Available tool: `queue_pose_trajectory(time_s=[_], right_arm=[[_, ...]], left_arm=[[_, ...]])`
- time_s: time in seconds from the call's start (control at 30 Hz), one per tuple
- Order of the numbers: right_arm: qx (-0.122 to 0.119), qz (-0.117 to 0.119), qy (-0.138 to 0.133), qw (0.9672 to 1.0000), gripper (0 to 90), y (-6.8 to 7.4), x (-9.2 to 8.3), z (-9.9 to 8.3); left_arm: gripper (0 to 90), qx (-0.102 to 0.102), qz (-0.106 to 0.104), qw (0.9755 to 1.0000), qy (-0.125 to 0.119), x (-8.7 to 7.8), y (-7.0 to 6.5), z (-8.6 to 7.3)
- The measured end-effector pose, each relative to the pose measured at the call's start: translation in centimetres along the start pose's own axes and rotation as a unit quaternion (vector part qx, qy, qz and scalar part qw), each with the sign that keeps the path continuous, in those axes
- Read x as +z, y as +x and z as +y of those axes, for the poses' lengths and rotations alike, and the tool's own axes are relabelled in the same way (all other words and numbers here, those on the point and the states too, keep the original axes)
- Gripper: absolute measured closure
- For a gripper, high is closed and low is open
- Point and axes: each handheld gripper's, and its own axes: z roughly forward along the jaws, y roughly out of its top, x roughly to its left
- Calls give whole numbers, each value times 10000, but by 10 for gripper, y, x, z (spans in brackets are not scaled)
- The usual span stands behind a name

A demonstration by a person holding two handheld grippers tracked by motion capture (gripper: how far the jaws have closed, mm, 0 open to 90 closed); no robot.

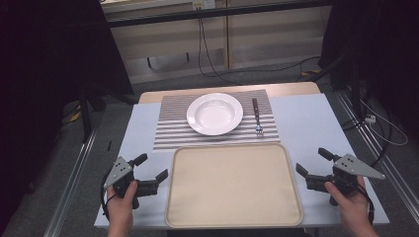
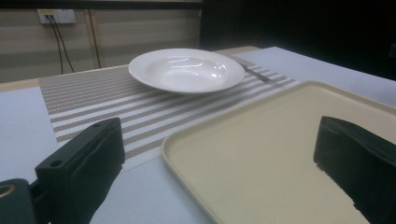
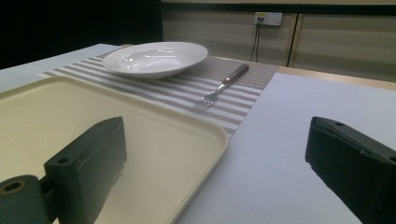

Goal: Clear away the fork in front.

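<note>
A beige tray (image 1: 233, 183) lies bare at the near middle of the table. Behind it a white deep plate (image 1: 214, 113) rests on a striped placemat (image 1: 170, 129), with a brown-handled fork (image 1: 257, 116) to its right. My left gripper (image 1: 151, 167) stands open by the tray's left edge, nothing between its jaws. My right gripper (image 1: 313, 162) stands open by the tray's right edge, also holding nothing. The left gripper view looks across the tray's corner (image 2: 280, 154) toward the plate (image 2: 186, 70). The right gripper view shows the tray (image 3: 140, 140), plate (image 3: 155, 58) and fork (image 3: 223, 85).
The table has a pale blue-white top (image 1: 304, 123) with bare strips either side of the tray. Dark stands and cables (image 1: 380, 129) sit on the floor to the right. Metal rails run along both sides of the table.
</note>
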Motion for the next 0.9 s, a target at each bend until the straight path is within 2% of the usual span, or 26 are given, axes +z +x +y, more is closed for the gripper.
queue_pose_trajectory(time_s=[0.2, 0.33, 0.4, 0.53, 0.73, 0.9], right_arm=[[14, 11, 75, 10000, 47, -1, -2, 0], [-98, -20, 131, 9999, 48, 0, 0, 3], [-187, -112, 113, 9997, 50, 0, 3, 9], [-298, -93, 80, 9995, 57, 2, 9, 17], [-241, -83, 195, 9995, 66, 6, 18, 21], [-188, -91, 257, 9994, 66, 3, 32, 29]], left_arm=[[21, -17, 4, 10000, -59, 1, 1, 2], [21, -40, 2, 10000, -43, 2, 2, 1], [21, -4, -18, 10000, 5, 2, 1, 1], [22, 31, -46, 10000, 42, 2, -1, 0], [21, 30, -44, 10000, 70, 2, -2, -1], [21, 26, -29, 10000, 69, 3, -2, -1]])
